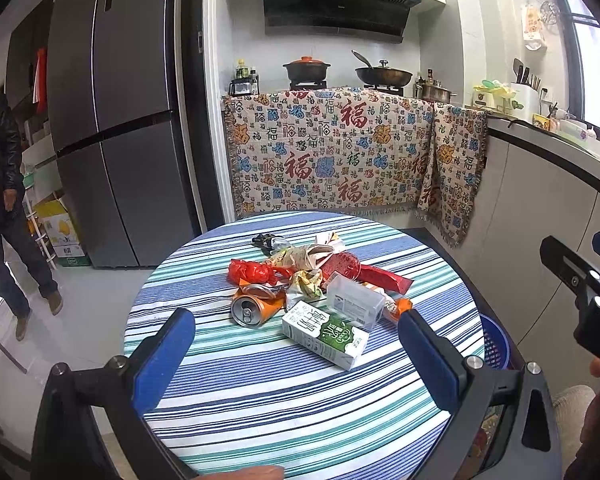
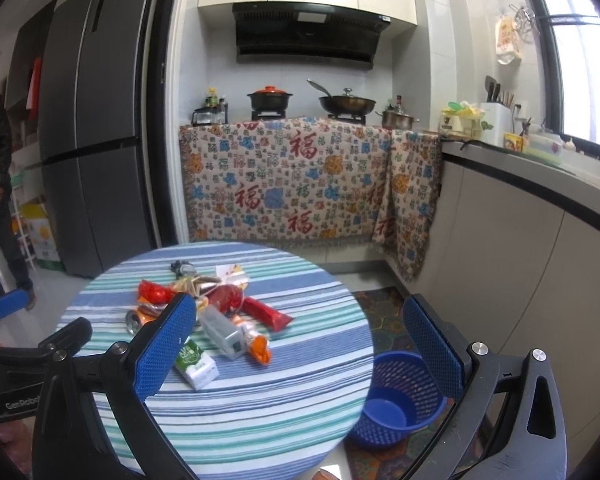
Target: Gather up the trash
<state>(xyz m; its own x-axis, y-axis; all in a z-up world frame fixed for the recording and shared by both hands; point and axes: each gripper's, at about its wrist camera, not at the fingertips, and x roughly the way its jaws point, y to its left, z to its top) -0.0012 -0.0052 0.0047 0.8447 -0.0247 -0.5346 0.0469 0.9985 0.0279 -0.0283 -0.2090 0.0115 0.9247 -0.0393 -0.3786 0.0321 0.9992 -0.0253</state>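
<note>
Trash lies heaped on the round blue-and-green striped table (image 1: 300, 420), ahead of both grippers: a crushed orange drinks can (image 1: 252, 308), a green-and-white milk carton (image 1: 325, 335), a clear plastic box (image 1: 354, 302), a long red wrapper (image 1: 384, 278) and crumpled red plastic (image 1: 252, 271). The left gripper (image 1: 296, 356) and the right gripper (image 2: 300, 344) both hang spread wide, holding nothing. Below the right gripper, beside the table, the blue mesh plastic basket (image 2: 400, 396) looks empty, so collecting has seemingly not begun; every piece remains.
</note>
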